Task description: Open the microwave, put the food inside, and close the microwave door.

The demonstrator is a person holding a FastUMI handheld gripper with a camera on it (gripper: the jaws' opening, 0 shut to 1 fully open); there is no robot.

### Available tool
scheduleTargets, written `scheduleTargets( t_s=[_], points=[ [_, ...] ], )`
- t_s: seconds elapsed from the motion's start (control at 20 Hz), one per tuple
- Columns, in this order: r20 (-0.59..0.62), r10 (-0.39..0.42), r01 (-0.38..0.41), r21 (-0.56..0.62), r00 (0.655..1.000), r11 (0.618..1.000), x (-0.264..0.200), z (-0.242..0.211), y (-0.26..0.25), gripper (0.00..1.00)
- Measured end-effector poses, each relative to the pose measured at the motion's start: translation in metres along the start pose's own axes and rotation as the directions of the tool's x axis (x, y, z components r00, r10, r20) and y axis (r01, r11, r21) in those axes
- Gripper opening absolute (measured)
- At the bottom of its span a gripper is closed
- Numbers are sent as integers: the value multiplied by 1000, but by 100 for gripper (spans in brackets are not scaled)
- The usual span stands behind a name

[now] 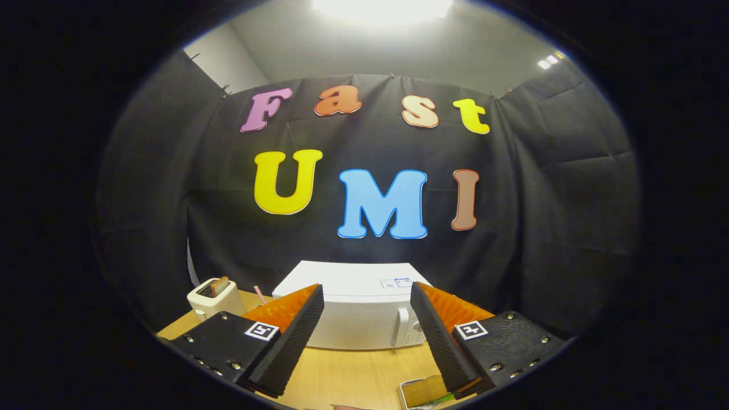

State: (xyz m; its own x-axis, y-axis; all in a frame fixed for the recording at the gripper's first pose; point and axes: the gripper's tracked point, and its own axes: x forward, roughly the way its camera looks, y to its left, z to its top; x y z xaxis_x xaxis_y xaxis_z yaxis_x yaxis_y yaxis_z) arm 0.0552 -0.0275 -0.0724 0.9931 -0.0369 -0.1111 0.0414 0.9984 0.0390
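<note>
Toaster (214,297) with bread noted at far left of wooden table (347,373); white microwave (352,312) beyond the fingers, door closed, handle (403,327) toward its right. Gripper (367,333) spread wide, holding nothing. Food tray (422,392) just ahead of right finger; recommended: approach handle squarely, hook, pull steadily.

white microwave (359,310), cream toaster (213,297), light wood table (353,373)

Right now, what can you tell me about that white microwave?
The microwave is a white box, likely painted metal, standing upright on the wooden table against the black cloth wall. Its door is shut, with a vertical handle by the controls and a small sticker on top. It sits beyond the open gripper, which doesn't touch it.
</note>
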Motion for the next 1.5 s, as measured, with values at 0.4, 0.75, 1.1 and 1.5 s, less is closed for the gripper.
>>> scheduleTargets(
  t_s=[0.4,0.75,1.1,1.5],
  points=[
    [26,-38,39,-10,999,999,70,-57,-37,97],
    [-1,-38,38,14,999,999,121,-107,-55,96],
    [-26,-36,35,-19,999,999,164,-156,-65,83],
    [-113,-61,57,-36,992,998,210,-213,-76,75]
  ],
)
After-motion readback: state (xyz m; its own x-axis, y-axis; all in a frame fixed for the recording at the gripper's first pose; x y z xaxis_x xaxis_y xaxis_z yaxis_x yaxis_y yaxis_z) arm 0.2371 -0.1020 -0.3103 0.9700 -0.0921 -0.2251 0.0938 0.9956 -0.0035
